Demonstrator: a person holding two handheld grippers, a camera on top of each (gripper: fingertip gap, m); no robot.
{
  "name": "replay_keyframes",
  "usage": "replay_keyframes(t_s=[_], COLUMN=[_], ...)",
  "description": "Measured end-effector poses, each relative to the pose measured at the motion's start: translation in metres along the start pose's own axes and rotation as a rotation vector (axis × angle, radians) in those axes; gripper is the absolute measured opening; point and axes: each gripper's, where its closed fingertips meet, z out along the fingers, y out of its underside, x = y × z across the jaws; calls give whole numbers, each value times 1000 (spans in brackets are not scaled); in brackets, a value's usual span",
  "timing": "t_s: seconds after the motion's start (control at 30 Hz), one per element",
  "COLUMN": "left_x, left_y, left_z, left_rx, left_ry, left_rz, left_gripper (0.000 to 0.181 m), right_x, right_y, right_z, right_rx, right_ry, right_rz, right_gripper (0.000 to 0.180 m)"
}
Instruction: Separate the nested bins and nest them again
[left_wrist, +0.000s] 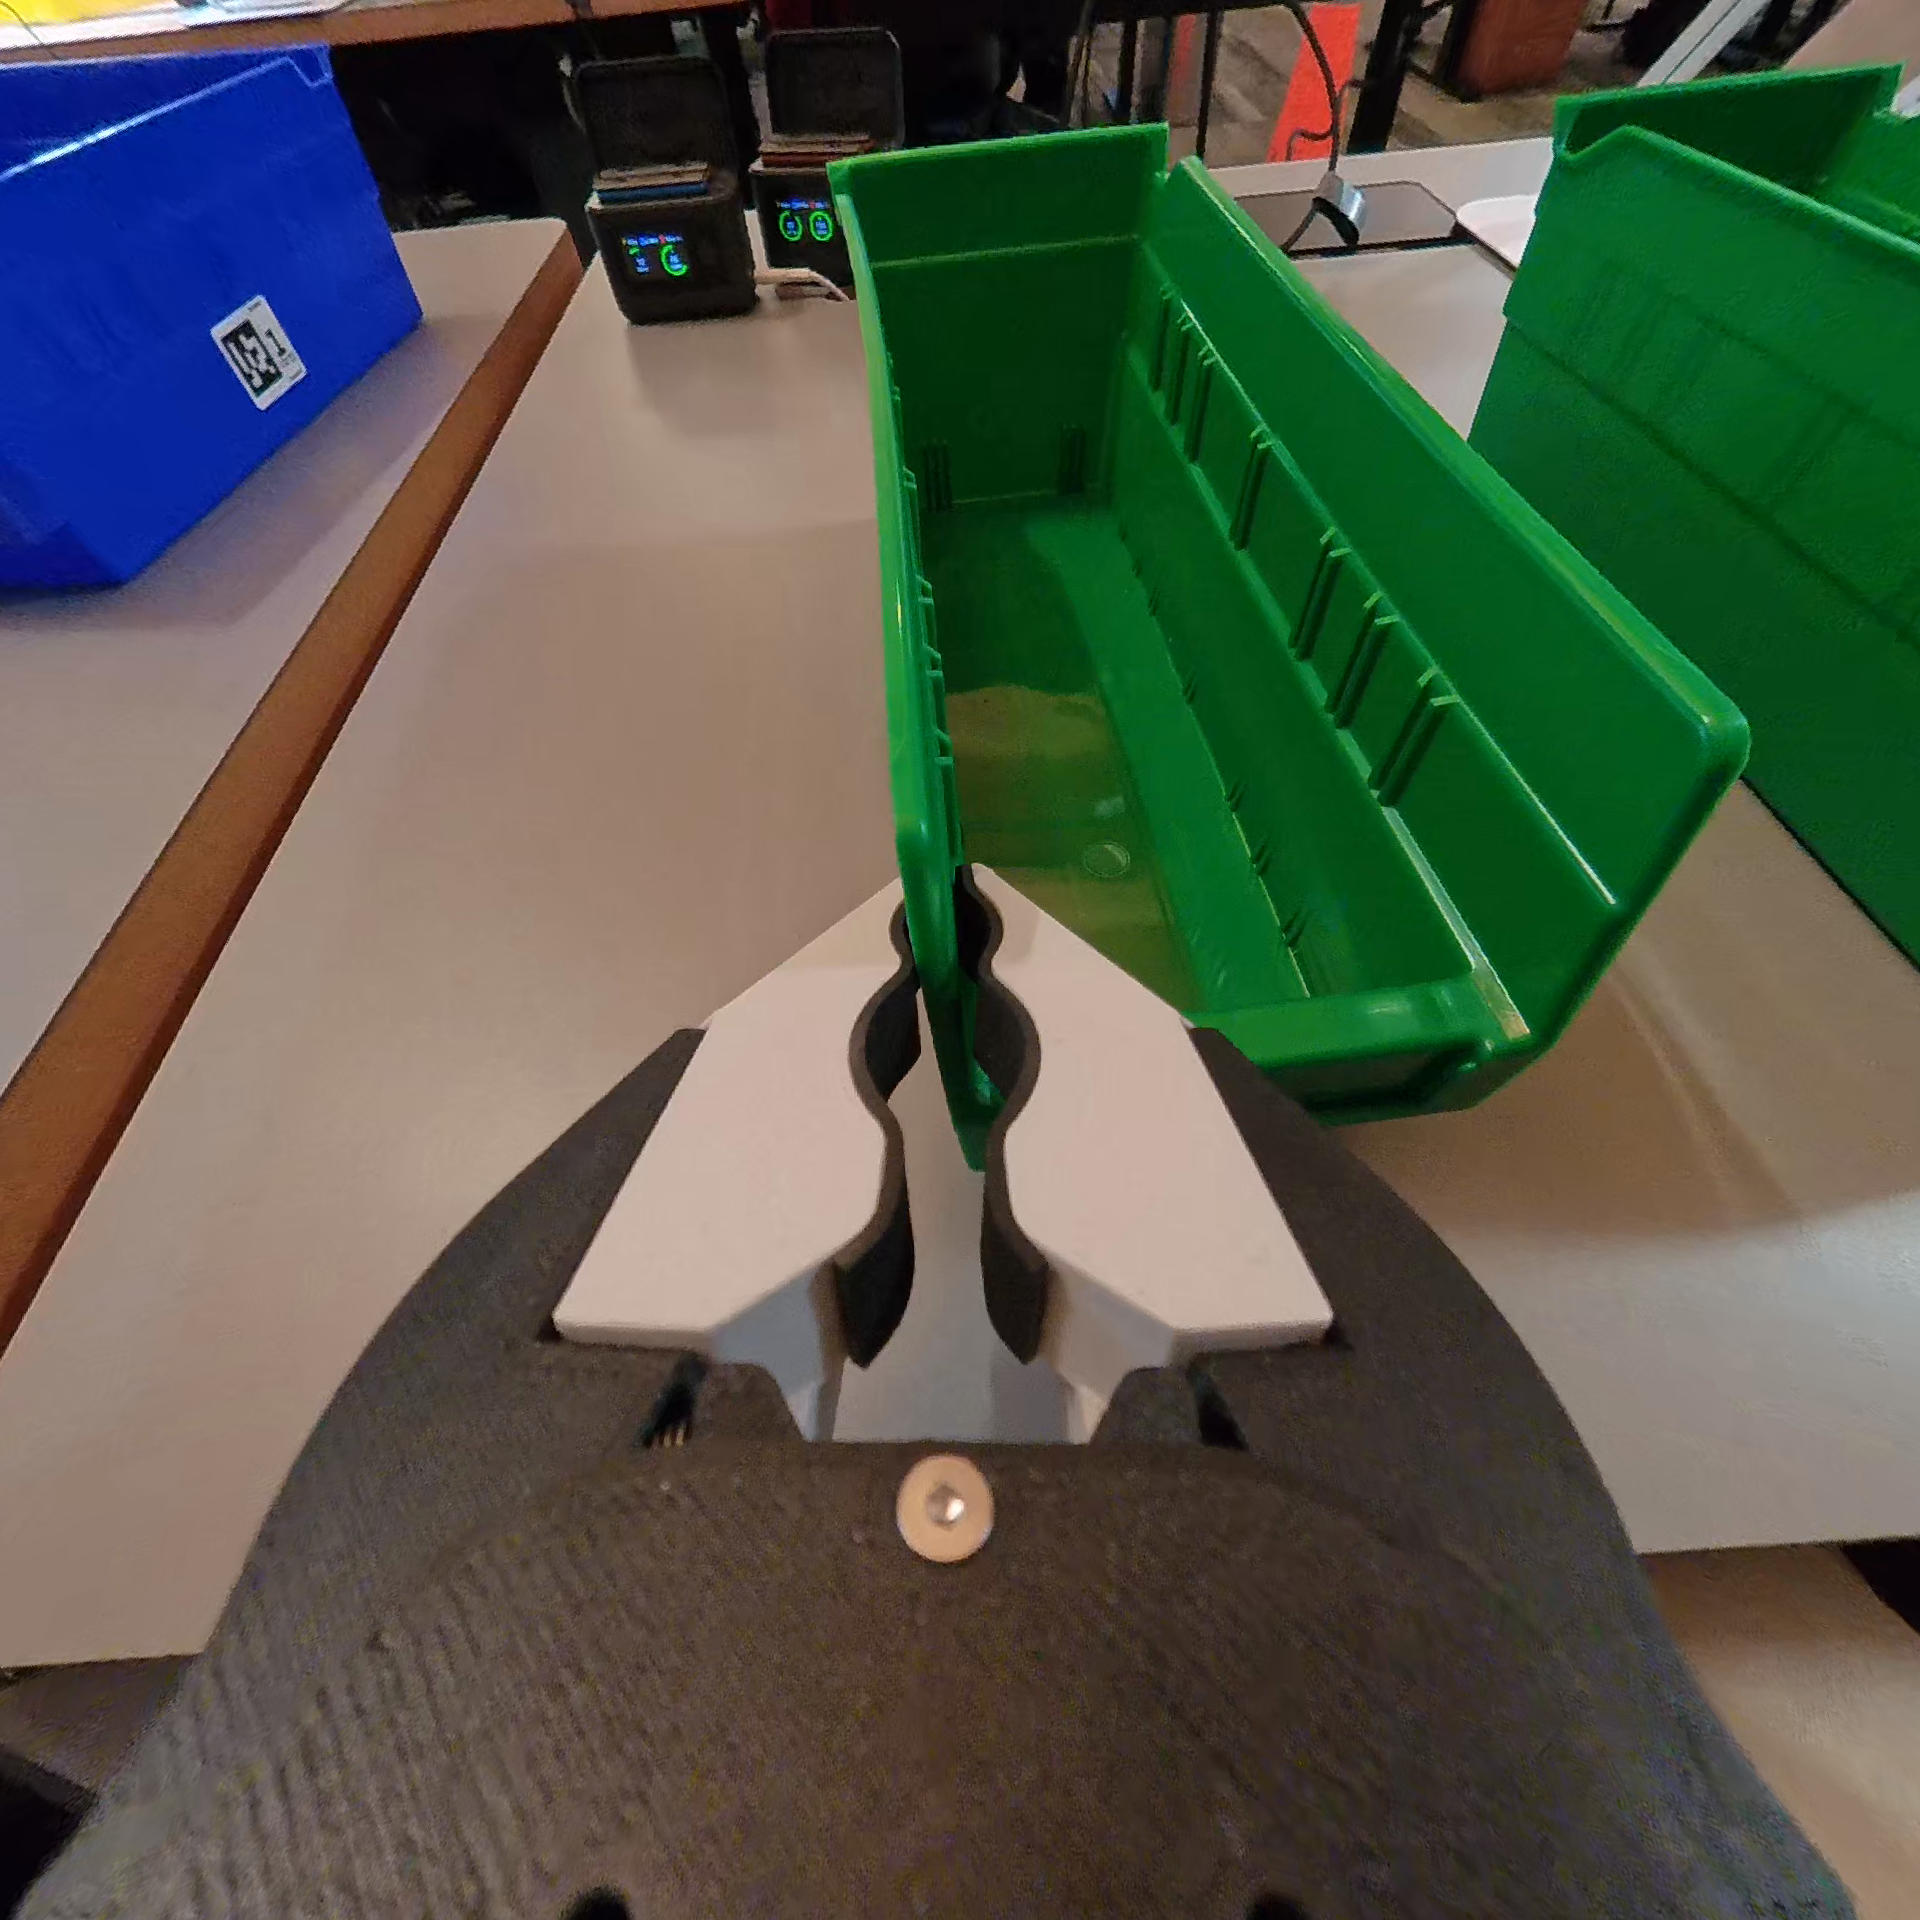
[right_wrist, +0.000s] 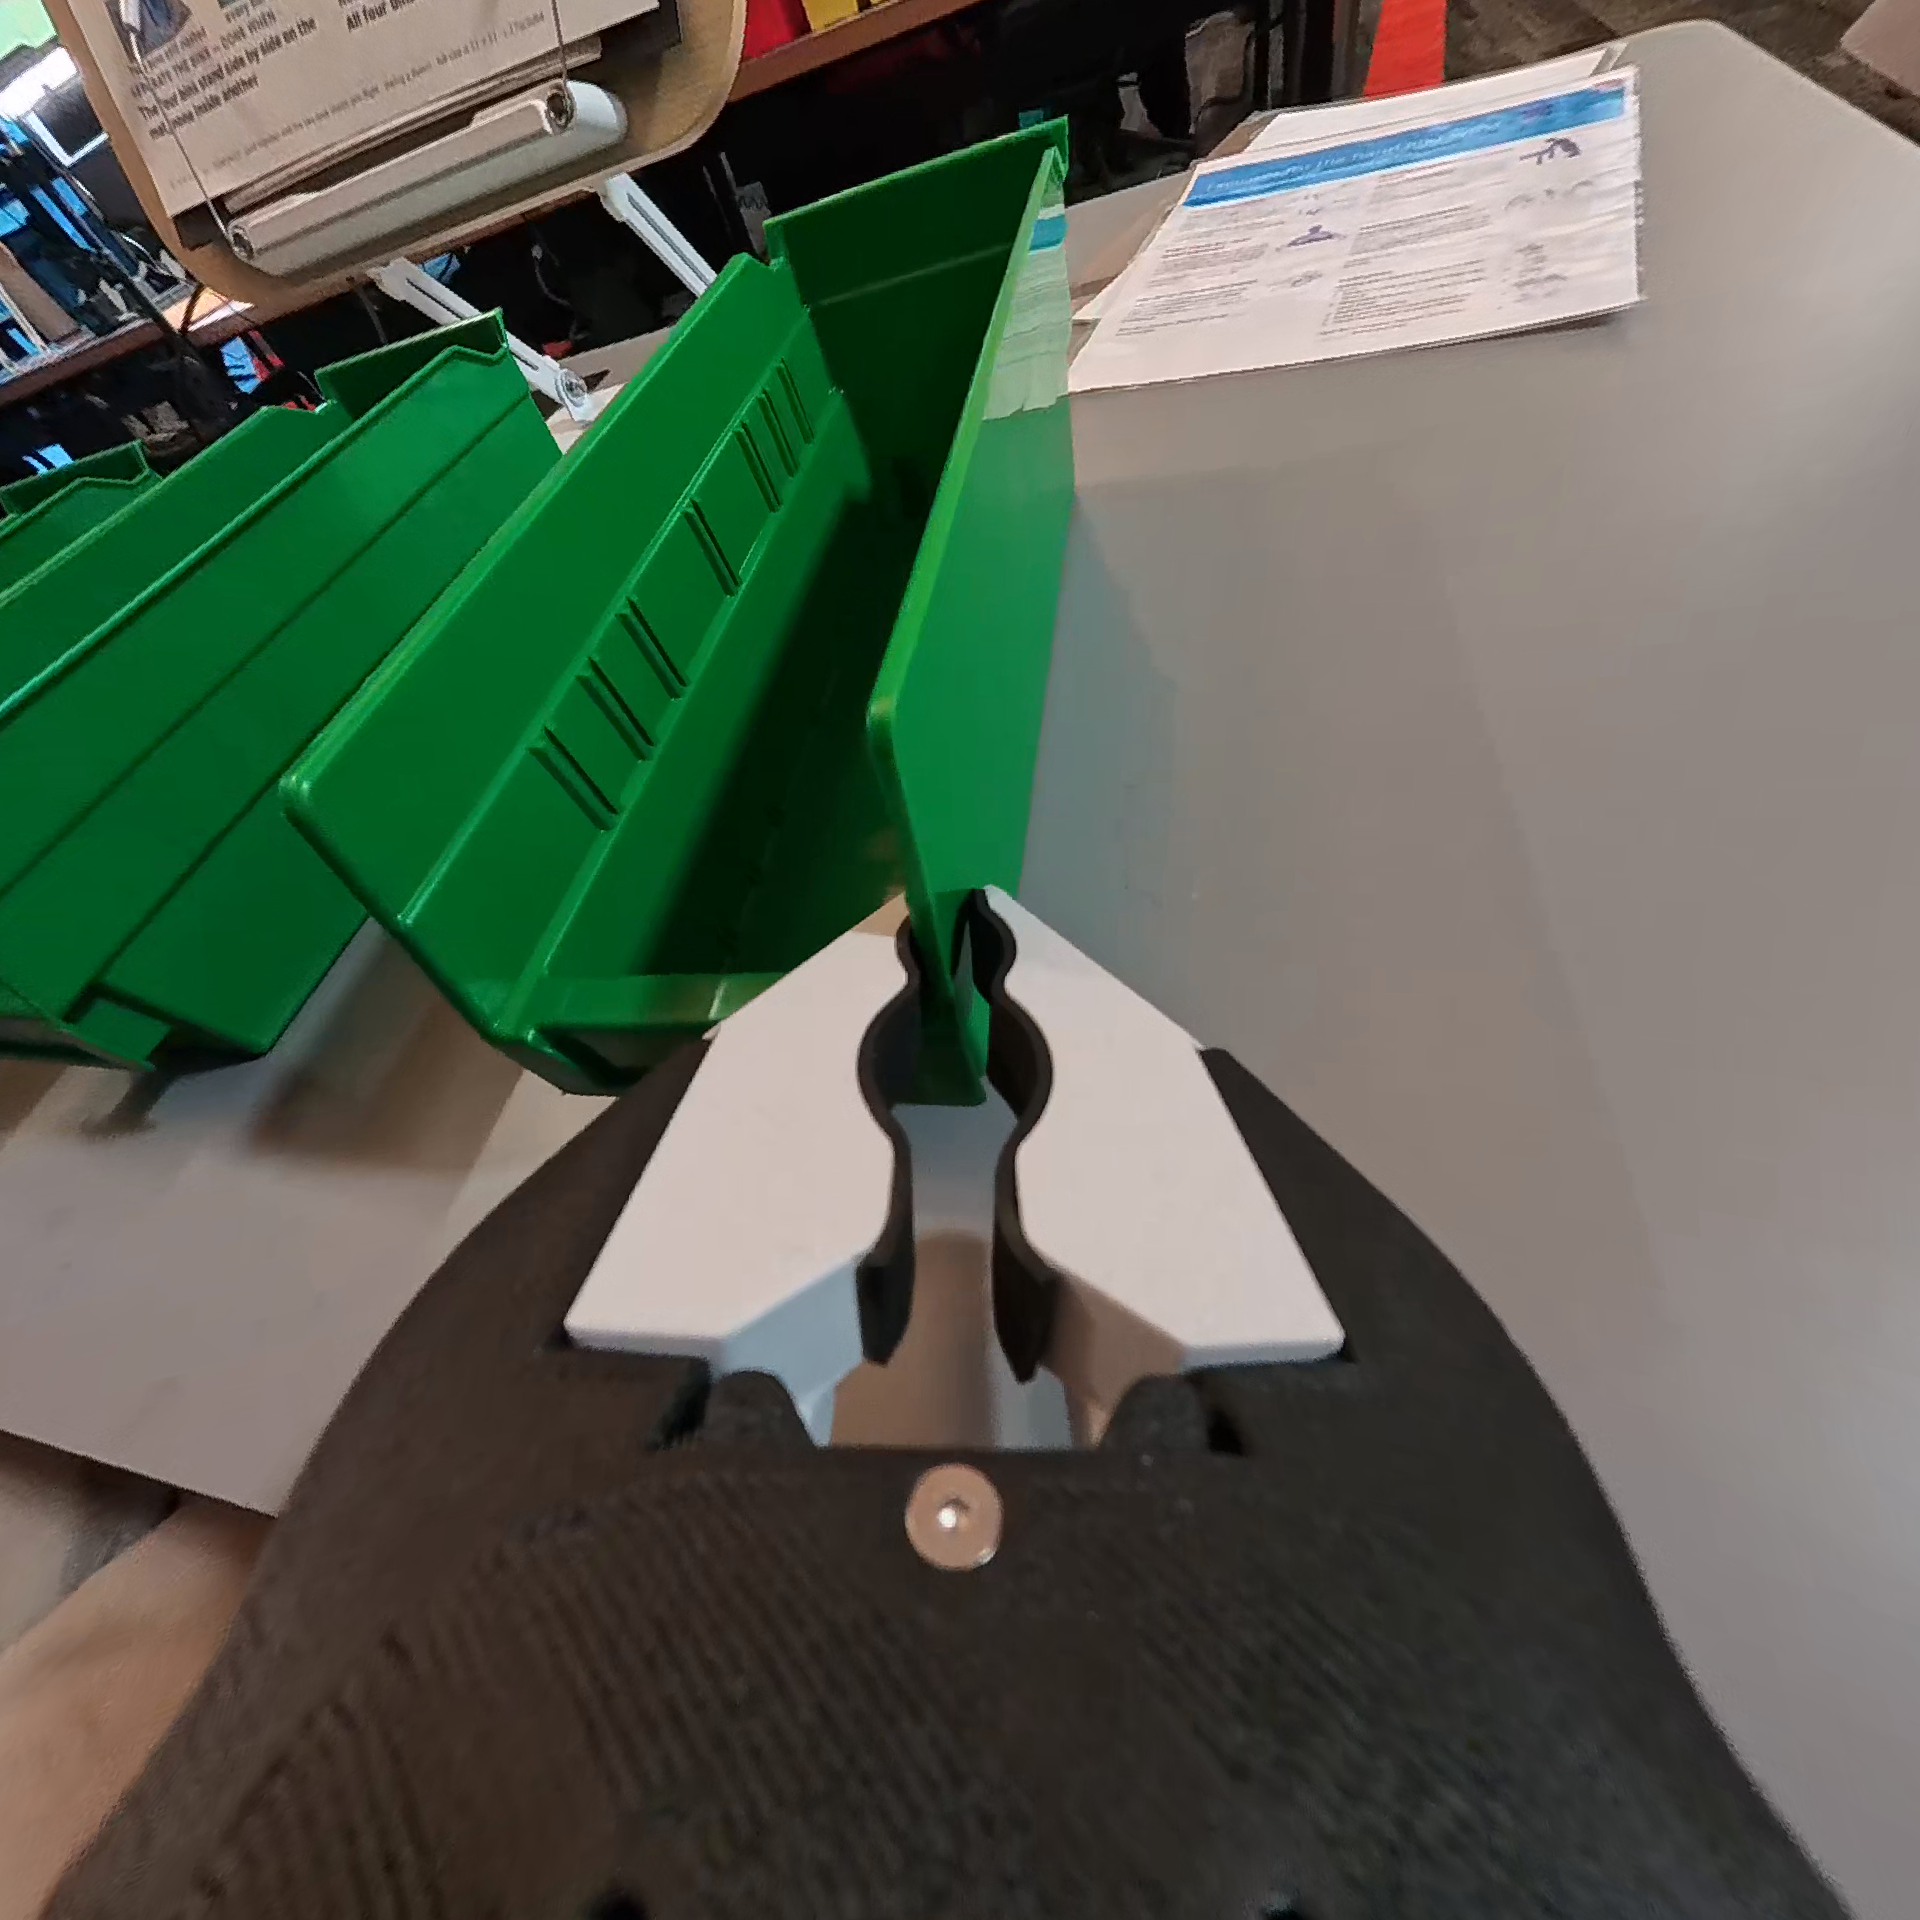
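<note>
My left gripper (left_wrist: 940, 914) is shut on the left side wall of a long green bin (left_wrist: 1039, 665), near its front end. That bin is empty, tilted, and raised off the grey table (left_wrist: 623, 727). Another green bin (left_wrist: 1714, 416) stands to its right. My right gripper (right_wrist: 951, 925) is shut on the right side wall of a green bin (right_wrist: 644, 665), which tilts to the left with its front end off the table. More green bins (right_wrist: 239, 644) lie to its left, apparently nested. Neither view shows the other gripper.
A blue bin (left_wrist: 177, 312) with a white tag sits on the neighbouring table at left. Two black devices with lit screens (left_wrist: 665, 249) stand at the table's far edge. Printed sheets (right_wrist: 1392, 218) lie at the far right. A clipboard with paper (right_wrist: 395, 114) hangs above.
</note>
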Motion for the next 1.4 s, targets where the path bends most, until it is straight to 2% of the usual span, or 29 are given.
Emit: replay_keyframes(t_s=[0.1, 0.13, 0.2, 0.23, 0.27, 0.37, 0.57, 0.7, 0.77, 0.87, 0.97, 1.07, 1.23, 1.33, 1.4], left_x=[1, 1, 2, 1, 0, 3, 10, 24, 39, 47, 59, 85, 123, 142, 153], left_y=[0, 0, 1, 1, 1, -4, -7, -30, -45, -60, -75, -80, -58, -44, -35], left_z=[1, 1, 0, -1, -2, -11, -28, -57, -74, -89, -97, -102, -93, -93, -94], left_rx=[3, 4, 1, -7, -9, 3, -29, 110, 207, 251, 294, 339, 265, 226, 201], left_ry=[-7, -6, 5, 5, 5, 51, 102, 92, 102, 45, 84, 226, 380, 439, 479], left_rz=[14, 20, 34, 40, 35, -27, -175, -215, -197, -86, -19, -87, -59, 0, 26], left_gripper=[2, 3, 5, 6, 10, 21, 34, 36, 35, 32, 32, 30, 29, 29, 29], right_x=[0, 0, -1, -2, -2, -4, -2, 4, -1, -19, -42, -47, -42, -30, -29], right_y=[-1, 0, 3, 3, 3, -3, -27, -46, -70, -103, -118, -118, -89, -63, -53], right_z=[1, 2, 4, 5, 5, 0, -15, -31, -38, -29, 5, 47, 98, 108, 112], right_rx=[5, 4, -25, -37, -39, -37, -22, -30, 5, -18, -160, -344, -694, -904, -971], right_ry=[7, 9, 6, 7, 13, 52, 174, 237, 241, 188, 100, 90, 118, 163, 169], right_rz=[6, 4, -3, -2, -1, -38, -238, -291, -298, -287, -261, -289, -263, -273, -250], right_gripper=[3, 11, 65, 86, 101, 119, 124, 118, 112, 104, 104, 112, 132, 130, 124])
